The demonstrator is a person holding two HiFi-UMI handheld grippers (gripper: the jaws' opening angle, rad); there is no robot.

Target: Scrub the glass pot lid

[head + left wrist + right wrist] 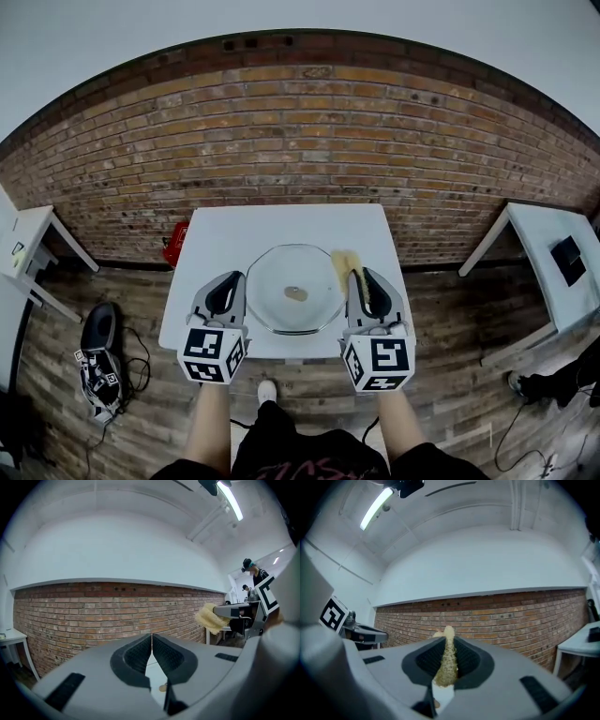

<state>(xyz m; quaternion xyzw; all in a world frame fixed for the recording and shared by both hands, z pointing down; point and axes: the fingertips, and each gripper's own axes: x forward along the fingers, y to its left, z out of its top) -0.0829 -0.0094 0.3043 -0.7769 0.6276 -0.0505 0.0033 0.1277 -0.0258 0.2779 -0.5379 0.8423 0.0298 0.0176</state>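
Note:
The round glass pot lid (295,289) lies flat on the white table (281,225), its small brownish knob (296,293) in the middle. My left gripper (230,281) hovers at the lid's left rim, jaws shut with nothing between them (152,641). At the lid's right rim, my right gripper (362,279) is shut on a yellow scrubbing sponge (347,265), which stands upright between the pads (448,660) and sticks out past the tips. In the left gripper view the sponge (207,617) shows at the right. Both grippers point level toward the brick wall.
A brick wall (300,141) runs behind the table. Small white side tables stand at the far left (28,234) and far right (553,272). On the wooden floor lie a red object (176,242) and a black device with markers (98,352). Cables trail at lower right.

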